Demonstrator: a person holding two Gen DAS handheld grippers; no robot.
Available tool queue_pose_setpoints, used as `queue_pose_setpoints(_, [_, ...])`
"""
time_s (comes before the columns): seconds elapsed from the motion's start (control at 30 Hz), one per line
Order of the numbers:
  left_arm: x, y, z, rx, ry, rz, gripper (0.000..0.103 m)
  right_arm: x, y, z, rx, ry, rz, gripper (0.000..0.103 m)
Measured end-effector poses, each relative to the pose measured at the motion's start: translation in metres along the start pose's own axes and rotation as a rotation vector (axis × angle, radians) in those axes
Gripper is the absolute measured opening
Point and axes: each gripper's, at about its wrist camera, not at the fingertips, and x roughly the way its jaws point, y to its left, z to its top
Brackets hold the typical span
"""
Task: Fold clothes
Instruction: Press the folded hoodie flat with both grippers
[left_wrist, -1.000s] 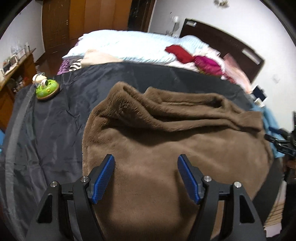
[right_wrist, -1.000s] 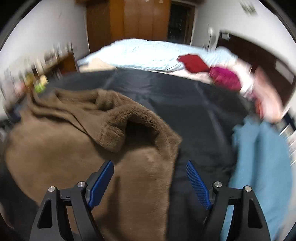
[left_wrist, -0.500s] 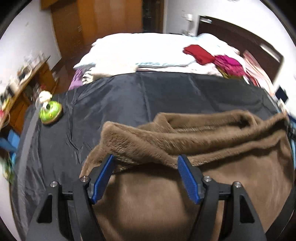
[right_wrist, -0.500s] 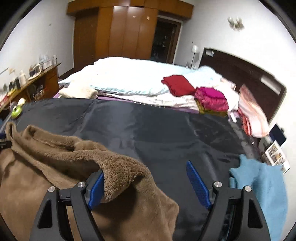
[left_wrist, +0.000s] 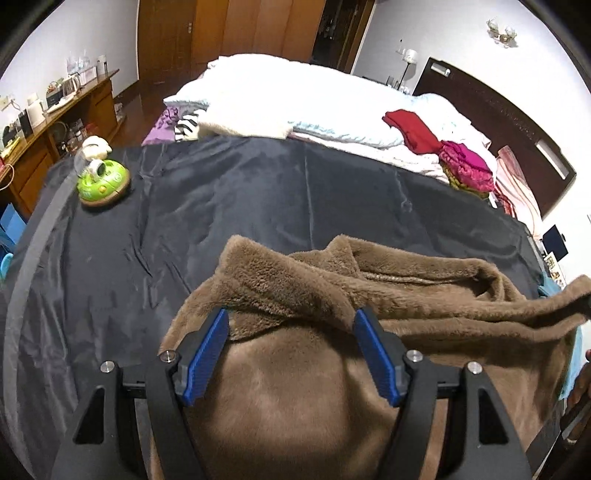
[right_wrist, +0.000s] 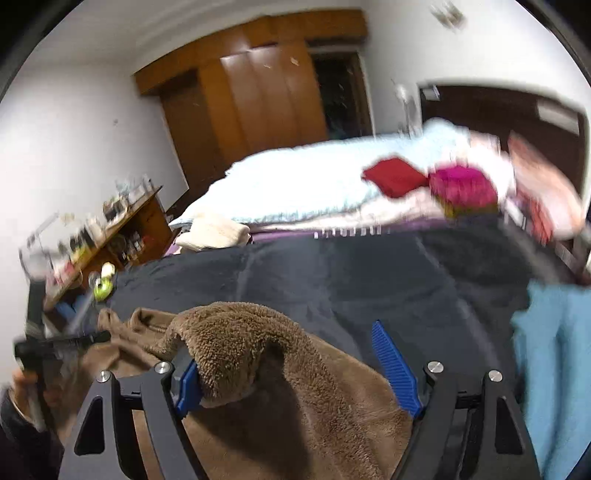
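Left gripper (left_wrist: 291, 332) sits low over the brown fleece garment (left_wrist: 295, 387), its 2 blue pads spread wide, a thick rolled edge of the fleece lying across the gap between them but not pinched. Right gripper (right_wrist: 284, 362) is spread wide too, and a hump of the same fleece drapes over its left pad (right_wrist: 186, 384); the right pad stands bare, so nothing is clamped there either. The garment lies on the near half of the dark sheet (left_wrist: 258, 192), bunched along its far edge, its long axis running left to right, the far-edge roll trailing off to the right where one end lifts. Which end is collar or hem I cannot tell. To do this well, I reckon each gripper should close on 1 clean layer of the edge, not the whole roll, and both should keep the span between them taut so the fold line stays straight. Further out: a green toy (left_wrist: 103, 181) at the far left of the sheet, a blue cloth (right_wrist: 554, 350) on the right, white bedding (left_wrist: 295, 96) beyond
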Motion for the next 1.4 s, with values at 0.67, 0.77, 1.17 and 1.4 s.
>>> queue_pose_setpoints(0.67, [-0.016, -0.025, -0.026, 0.093, 0.022, -0.055, 0.074, -0.001, 0.032, 0.006, -0.008, 0.099, 0.052, 0.083])
queue_pose_setpoints(0.77, [-0.009, -0.031, -0.023, 0.093, 0.027, -0.033, 0.075, 0.028, 0.078, -0.010, -0.219, 0.233, 0.027, 0.083])
queue_pose_setpoints(1.17, [0.036, -0.005, -0.020, -0.001, 0.072, 0.011, 0.074, 0.128, 0.039, -0.018, -0.078, 0.353, -0.018, 0.083])
queue_pose_setpoints(1.4, [0.042, -0.018, -0.025, 0.065, 0.055, 0.064, 0.079, 0.143, 0.045, -0.032, -0.135, 0.385, -0.059, 0.087])
